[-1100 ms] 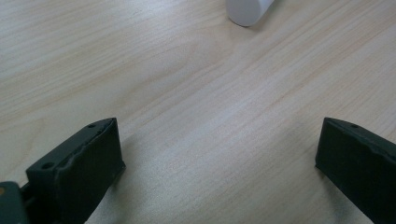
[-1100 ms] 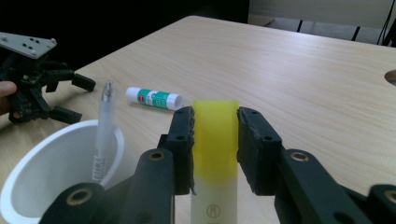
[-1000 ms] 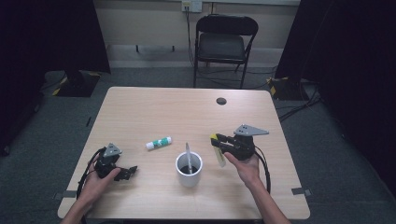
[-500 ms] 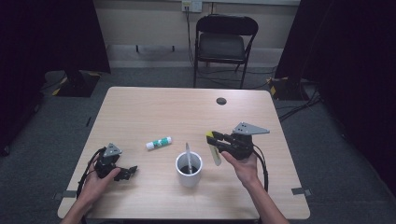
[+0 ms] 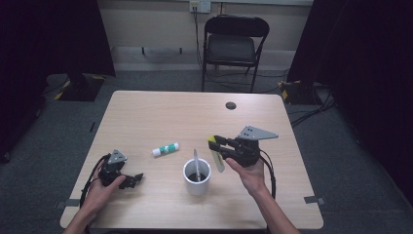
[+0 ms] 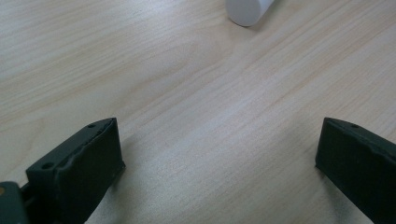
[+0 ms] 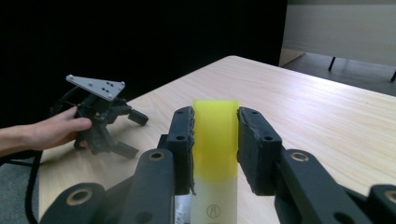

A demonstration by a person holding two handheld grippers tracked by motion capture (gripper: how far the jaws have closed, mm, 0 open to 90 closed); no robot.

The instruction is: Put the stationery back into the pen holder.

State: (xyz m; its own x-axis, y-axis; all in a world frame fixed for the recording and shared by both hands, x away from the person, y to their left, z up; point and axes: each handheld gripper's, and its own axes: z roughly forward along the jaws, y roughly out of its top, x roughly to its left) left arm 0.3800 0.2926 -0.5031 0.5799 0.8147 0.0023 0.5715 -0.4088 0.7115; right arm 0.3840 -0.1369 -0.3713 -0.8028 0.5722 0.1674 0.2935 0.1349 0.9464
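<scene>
Change: against the pictures from a second before, I had lifted the right gripper [image 5: 217, 145] and carried it a little further from the table edge, to the right of the white cup [image 5: 197, 176]; the highlighter [image 5: 217, 157] rose with it.
Meaning: I judged the pick-up done and the carry toward the cup under way; the drop into the cup was not yet made.
Right gripper: its jaws were clamped on the yellow cap end of the highlighter, whose pale barrel hung down past them, clear of the table [image 5: 160, 112].
Highlighter: just right of the cup, near its rim, in the air.
Left gripper [image 5: 136, 179]: it had kept its place, resting on the table well to the left of the cup, jaws spread wide with nothing between them.
Glue stick [image 5: 165, 149]: lying flat, up and to the left of the cup, apart from it.
Cup contents: one pale stick-like item [image 5: 196, 163] stood inside; I could not tell what it was.
Count: grippers, two; cups, one; highlighters, one; glue sticks, one; items in cup, one; chairs [image 5: 232, 44] beyond the table, one; small dark discs [image 5: 230, 105] far beyond the cup, one.
</scene>
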